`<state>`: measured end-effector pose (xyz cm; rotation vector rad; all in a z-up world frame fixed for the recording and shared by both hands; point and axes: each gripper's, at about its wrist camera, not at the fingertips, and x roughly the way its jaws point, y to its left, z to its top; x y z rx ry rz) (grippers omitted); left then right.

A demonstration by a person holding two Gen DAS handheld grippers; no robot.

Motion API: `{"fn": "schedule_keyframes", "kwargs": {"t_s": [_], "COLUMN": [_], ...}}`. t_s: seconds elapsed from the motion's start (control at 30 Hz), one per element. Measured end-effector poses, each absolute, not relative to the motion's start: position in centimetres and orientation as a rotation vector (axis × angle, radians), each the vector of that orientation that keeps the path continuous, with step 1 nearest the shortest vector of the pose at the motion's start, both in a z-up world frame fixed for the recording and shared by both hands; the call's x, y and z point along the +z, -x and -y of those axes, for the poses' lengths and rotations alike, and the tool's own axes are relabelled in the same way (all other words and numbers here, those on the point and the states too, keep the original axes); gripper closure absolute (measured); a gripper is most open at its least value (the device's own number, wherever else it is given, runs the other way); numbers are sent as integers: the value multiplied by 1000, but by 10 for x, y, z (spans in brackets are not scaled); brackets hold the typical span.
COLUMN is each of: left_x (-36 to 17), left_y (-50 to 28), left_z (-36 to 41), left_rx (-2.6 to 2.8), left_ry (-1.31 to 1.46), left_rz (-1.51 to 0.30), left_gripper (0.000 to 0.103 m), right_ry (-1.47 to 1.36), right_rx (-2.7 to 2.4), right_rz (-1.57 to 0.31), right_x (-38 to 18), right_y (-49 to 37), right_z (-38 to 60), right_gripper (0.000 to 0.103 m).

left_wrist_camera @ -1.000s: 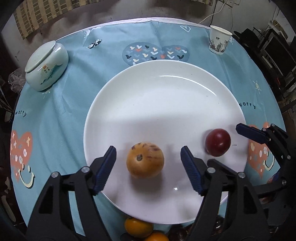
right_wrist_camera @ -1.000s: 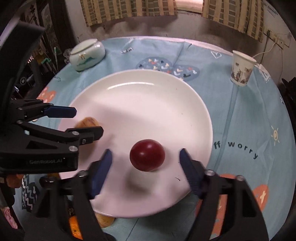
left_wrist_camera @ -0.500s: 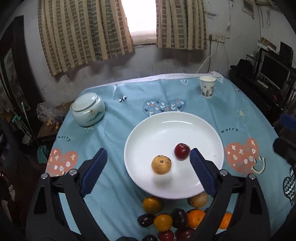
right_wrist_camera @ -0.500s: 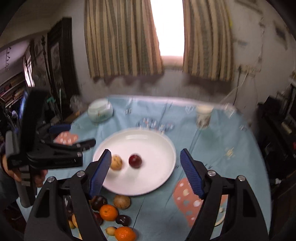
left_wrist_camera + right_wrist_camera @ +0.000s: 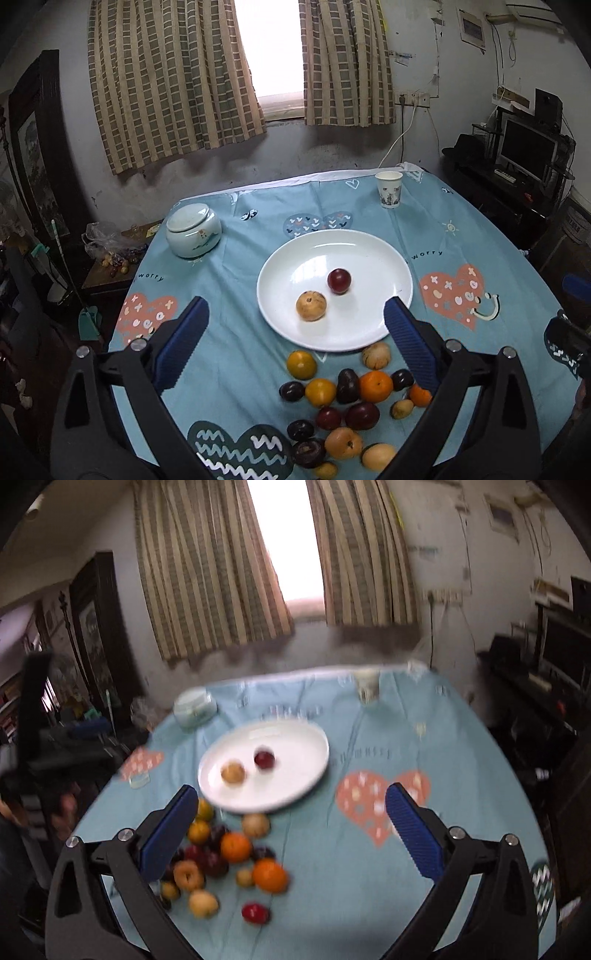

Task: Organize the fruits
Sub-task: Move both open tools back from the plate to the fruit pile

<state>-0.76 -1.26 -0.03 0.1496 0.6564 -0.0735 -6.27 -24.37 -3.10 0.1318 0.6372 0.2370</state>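
Plate (image 5: 369,251): white, round, on the blue cloth near the middle of the surface (image 5: 229,354); carries two fruits, apart from each other.
Tan fruit (image 5: 311,305): on the plate, nearer the camera; a second ago it sat between the jaws of the left gripper, now it lies free with the jaws well back from it.
Red fruit (image 5: 339,280): on the plate, just behind and to the right of the tan one; a second ago it lay between the right jaws, now it rests alone.
Loose pile (image 5: 347,398): oranges, dark plums and pale fruits on the cloth, just in front of the plate's near rim; none of it on the plate.
Left gripper (image 5: 295,343): jaws have just been opening and now stand wide, nothing between the pads; pulled back and up from the plate, so the whole cloth shows.
Right gripper (image 5: 291,823): jaws likewise just spread to full width, empty; view is blurred; also drawn away from the plate.
Meaning for the task: two fruits count as delivered; judged early, since most of the pile waits. The next pick likely comes from the pile.
Jar (image 5: 192,230): pale, lidded, far left of the plate.
Paper cup (image 5: 388,190): far edge, upright.
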Motion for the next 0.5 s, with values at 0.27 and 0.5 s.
{"fn": "schedule_keyframes", "kwargs": {"t_s": [0.27, 0.5], "left_x": [-58, -107], "left_y": [60, 95], "left_z": [-44, -56], "left_rx": [-20, -66], "left_ry": [-135, -149], "left_rz": [-808, -962], "left_gripper": [6, 6], "right_ry": [-96, -63], "right_rx": [300, 326], "right_rz": [-899, -966], "right_x": [-103, -126], "right_y": [90, 93], "right_z": [212, 196], "right_gripper": [1, 1]}}
